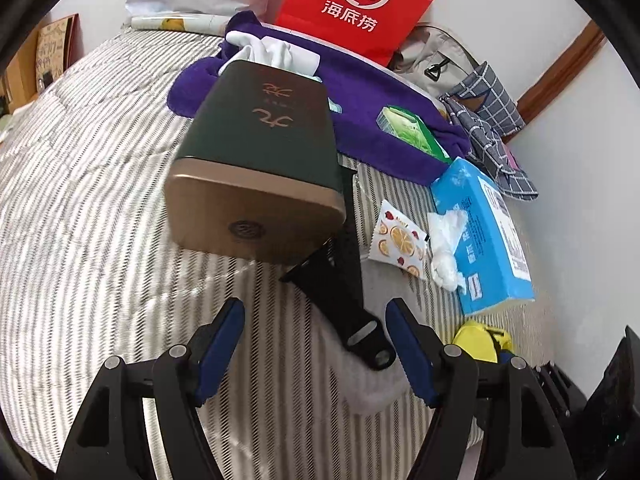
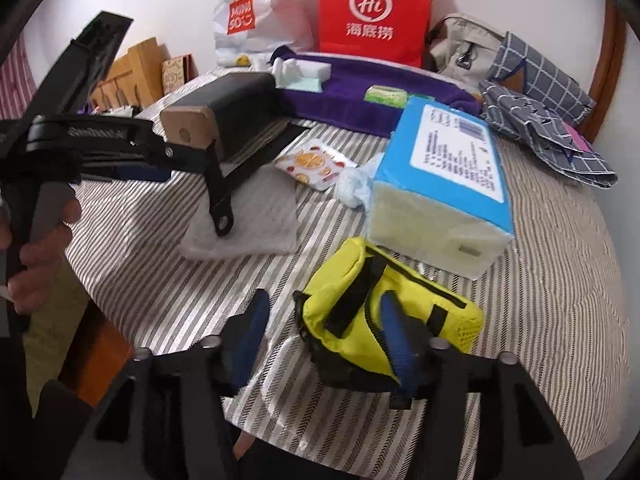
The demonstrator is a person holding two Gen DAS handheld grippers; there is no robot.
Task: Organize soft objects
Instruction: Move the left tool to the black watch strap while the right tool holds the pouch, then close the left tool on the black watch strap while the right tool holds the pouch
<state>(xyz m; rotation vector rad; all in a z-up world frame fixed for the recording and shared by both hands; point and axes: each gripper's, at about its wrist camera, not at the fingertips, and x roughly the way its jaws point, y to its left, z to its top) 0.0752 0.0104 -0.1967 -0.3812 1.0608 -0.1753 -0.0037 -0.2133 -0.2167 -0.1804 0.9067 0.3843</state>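
Observation:
A dark green tissue box (image 1: 256, 152) with a gold end lies on the striped table (image 1: 80, 208), white tissue at its far end. A black strap (image 1: 348, 300) runs from it toward my open, empty left gripper (image 1: 316, 336). A blue tissue pack (image 2: 444, 184) lies right of centre. A yellow pouch (image 2: 360, 304) sits just ahead of my open right gripper (image 2: 324, 332); the right finger overlaps it, nothing is clamped. A white cloth (image 2: 256, 220) lies under the strap. The left gripper's body (image 2: 100, 144) shows beside the box (image 2: 236, 112).
A purple towel (image 1: 360, 100) with a green packet (image 1: 412, 128) lies behind. A red bag (image 2: 372, 12), a white bag (image 2: 252, 12), a grey backpack (image 2: 460, 52) and plaid cloth (image 2: 540, 104) line the back. A fruit-print sachet (image 2: 312, 164) lies mid-table.

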